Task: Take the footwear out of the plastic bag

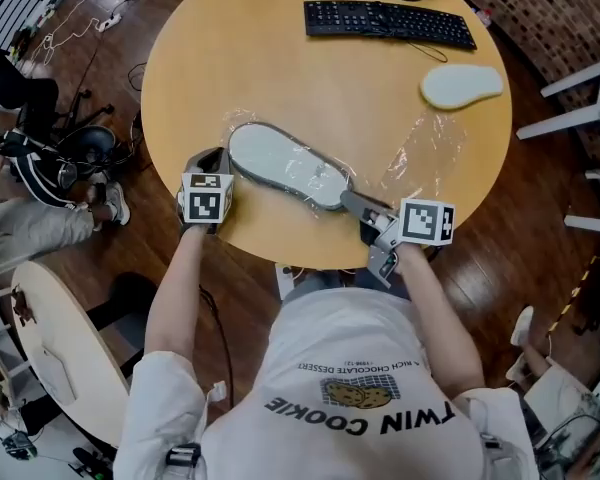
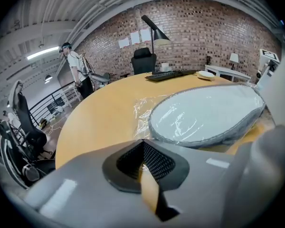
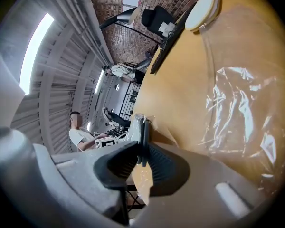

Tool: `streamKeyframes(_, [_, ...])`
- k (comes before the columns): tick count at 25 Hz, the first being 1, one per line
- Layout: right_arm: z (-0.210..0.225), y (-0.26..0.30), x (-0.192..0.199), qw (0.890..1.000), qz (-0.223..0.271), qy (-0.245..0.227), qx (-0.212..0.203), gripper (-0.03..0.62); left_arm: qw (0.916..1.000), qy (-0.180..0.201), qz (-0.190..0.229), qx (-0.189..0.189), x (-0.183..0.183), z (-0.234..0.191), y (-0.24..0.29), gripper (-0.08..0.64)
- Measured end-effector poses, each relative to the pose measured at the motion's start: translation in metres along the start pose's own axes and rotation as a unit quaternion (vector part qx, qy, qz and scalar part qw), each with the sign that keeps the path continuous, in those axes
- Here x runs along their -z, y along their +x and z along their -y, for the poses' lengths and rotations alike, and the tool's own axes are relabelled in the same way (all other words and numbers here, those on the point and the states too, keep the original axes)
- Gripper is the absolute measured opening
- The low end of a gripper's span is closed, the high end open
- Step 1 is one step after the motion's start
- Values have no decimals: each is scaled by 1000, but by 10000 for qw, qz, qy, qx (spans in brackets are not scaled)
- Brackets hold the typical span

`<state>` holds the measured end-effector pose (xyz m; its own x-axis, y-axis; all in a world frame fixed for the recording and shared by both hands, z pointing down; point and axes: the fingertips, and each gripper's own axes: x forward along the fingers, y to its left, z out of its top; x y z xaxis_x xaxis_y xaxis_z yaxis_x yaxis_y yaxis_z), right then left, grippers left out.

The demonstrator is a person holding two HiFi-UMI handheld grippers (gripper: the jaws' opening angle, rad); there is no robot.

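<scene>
A flat grey-rimmed slipper (image 1: 285,163) lies sole up in a clear plastic bag (image 1: 425,146) near the front edge of the round wooden table (image 1: 230,58). My left gripper (image 1: 212,160) sits at the slipper's left end. In the left gripper view its jaws (image 2: 143,144) are shut, with a glint of bag film (image 2: 141,106) at the pads and the wrapped slipper (image 2: 204,115) just beyond. My right gripper (image 1: 358,206) is shut on the slipper's right end. That thin edge stands between its pads (image 3: 141,144), and loose film (image 3: 247,113) spreads to the right.
A second pale slipper (image 1: 462,84) lies bare at the table's back right, near a black keyboard (image 1: 388,20). A seated person (image 1: 20,218) and a small round table (image 1: 50,348) are to the left. White furniture (image 1: 580,118) stands to the right.
</scene>
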<state>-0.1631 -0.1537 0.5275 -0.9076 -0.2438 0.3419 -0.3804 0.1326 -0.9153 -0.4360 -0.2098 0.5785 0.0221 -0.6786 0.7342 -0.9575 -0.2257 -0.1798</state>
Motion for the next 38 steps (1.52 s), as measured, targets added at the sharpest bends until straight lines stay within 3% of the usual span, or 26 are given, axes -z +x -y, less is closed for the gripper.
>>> streamKeyframes(10, [-1,-20,-4,9996,10,-230,174,64,9988,-335,-99,-356,-3,-11,3,6])
streamKeyframes(19, [9,-57,-8,9994,164,-262,153,63,9976,-389,-201,-544,-11,-9,10,6])
streamKeyframes(28, [8,-101,-28,9982,268,-508,-154,61,9962,-389,-302,-719,-15,-16,9,6])
streamKeyframes(38, [27,-138,-37,9987,347,-360,-140,60,9945,-402,-414,-874,-18,-24,12,6])
